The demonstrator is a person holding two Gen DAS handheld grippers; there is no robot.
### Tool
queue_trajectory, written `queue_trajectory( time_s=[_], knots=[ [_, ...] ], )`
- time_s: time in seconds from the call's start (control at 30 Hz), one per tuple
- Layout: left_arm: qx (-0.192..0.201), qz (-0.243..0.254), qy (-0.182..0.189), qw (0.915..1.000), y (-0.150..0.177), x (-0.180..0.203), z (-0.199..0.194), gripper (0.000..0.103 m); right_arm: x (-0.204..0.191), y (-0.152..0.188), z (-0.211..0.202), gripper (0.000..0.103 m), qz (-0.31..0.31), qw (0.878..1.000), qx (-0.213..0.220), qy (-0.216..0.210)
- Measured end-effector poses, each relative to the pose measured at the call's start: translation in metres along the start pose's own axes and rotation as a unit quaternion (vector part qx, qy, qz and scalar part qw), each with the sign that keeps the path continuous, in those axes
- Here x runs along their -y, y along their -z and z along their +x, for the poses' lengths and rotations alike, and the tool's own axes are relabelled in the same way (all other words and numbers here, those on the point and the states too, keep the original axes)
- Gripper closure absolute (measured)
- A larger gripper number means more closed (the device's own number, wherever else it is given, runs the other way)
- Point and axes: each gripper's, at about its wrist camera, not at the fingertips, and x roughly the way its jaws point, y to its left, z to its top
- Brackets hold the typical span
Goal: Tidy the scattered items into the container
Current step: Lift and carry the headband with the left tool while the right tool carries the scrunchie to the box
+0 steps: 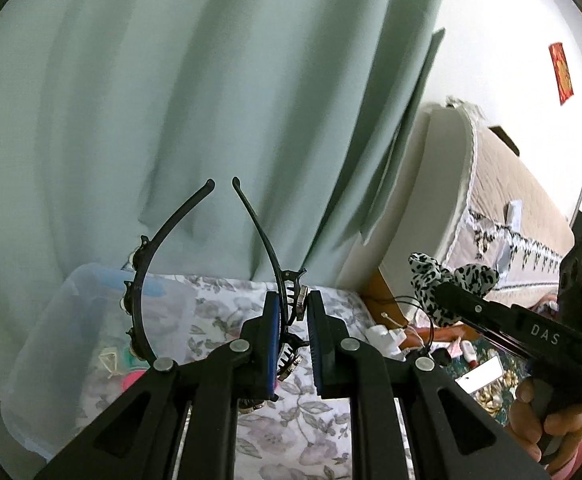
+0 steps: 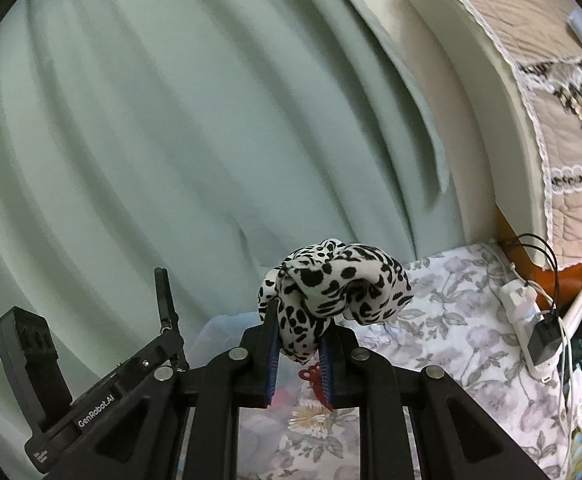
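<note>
Curtain [image 1: 211, 100] behind: headband [image 1: 147, 280] and scrunchie [image 2: 331, 284] apparently clamped.

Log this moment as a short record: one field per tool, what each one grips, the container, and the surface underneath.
left tool: shut on the black headband, pinched at one side; both tips point up
right tool: shut on the leopard-print scrunchie, which bulges above the pads
container: clear plastic bin at left, a few small colourful items inside, too blurred to name
surface: floral cloth
backdrop: pale green curtain
status: both items lifted, neither yet in the container
</note>
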Motion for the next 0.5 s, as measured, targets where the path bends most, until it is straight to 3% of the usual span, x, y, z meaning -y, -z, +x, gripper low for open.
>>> queue_trajectory(
  time_s=[0.5],
  knots=[
    [0.040, -0.052, -0.033, 0.9973, -0.002, -0.058, -0.038, 0.089, -0.065, 0.011, 0.021, 0.084, -0.068, 0.997, -0.022, -0.022]
  ],
)
